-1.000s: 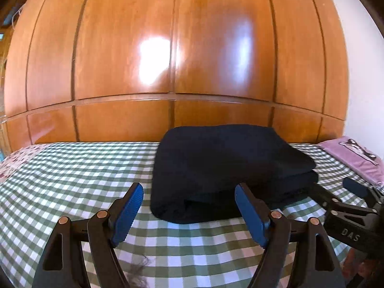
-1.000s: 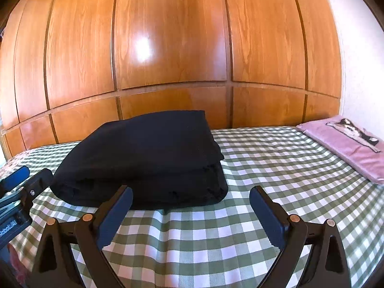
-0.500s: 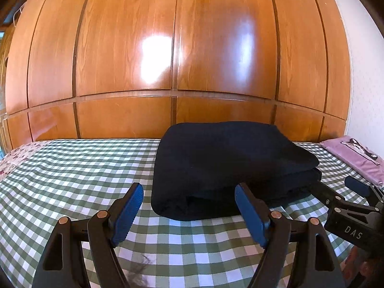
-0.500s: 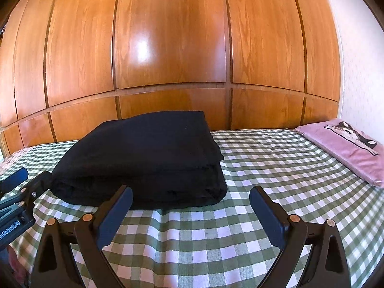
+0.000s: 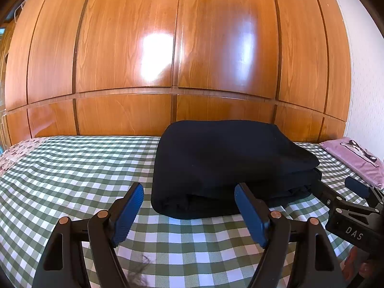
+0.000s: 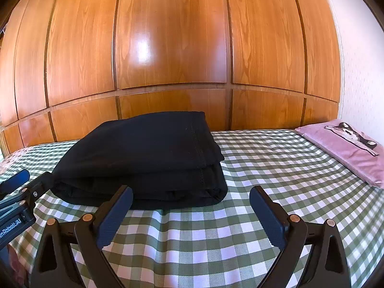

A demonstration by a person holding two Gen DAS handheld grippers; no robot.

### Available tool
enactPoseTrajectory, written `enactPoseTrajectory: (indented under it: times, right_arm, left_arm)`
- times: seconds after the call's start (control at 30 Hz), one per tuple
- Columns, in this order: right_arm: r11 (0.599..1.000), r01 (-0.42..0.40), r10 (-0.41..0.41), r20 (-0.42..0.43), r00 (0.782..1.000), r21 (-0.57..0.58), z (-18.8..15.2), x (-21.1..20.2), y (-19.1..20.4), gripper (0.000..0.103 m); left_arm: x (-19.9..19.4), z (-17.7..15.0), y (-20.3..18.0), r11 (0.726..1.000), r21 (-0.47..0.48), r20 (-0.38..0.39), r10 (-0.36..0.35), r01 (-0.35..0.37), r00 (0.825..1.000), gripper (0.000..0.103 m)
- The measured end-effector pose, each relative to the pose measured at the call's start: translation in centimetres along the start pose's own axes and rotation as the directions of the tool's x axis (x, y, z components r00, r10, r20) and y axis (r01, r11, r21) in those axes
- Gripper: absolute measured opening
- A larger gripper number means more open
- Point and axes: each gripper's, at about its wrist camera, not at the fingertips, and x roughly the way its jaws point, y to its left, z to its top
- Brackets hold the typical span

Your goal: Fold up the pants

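Well, the black pants (image 5: pixel 228 165) lie folded into a thick, compact bundle on the green-checked bedspread (image 5: pixel 72 168), toward the far side of the bed, close to the wooden wardrobe panels (image 5: pixel 168 48). From the right wrist view the stacked layers (image 6: pixel 148 158) show clearly along the near edge, with a stitched hem running down the right end, and the pile looks fairly square. Both tools sit back from it: the left gripper (image 5: pixel 189 213) has its blue pads (image 5: pixel 128 213) spread wide with nothing between them, just short of the rounded fold on the bundle's left end, and the right gripper (image 6: pixel 190 216) is likewise spread and empty, near the front edge but not touching the cloth. A pink pillow (image 6: pixel 348 151) with a cat print rests well apart at the right of the bed

To my eye the folding itself is done, or all but done, and this is the moment of drawing off and checking. If anything is left, it would be a light tidy: the lower layers at the right end bulge out a little, so the next move, should there be one, calls for a gentle press or tuck there, without dragging the top layer askew
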Motion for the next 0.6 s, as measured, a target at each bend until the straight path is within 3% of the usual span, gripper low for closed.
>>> enactPoseTrajectory:
  times: [0.6]
  right_arm:
    - [1.000,0.000,0.000,-0.013,1.000,0.002,0.01,0.25,-0.16,0.098]
  left_arm:
    - [-0.17,-0.07,-0.05,1.000,0.006,0.014,0.004,-0.004,1.000,0.073]
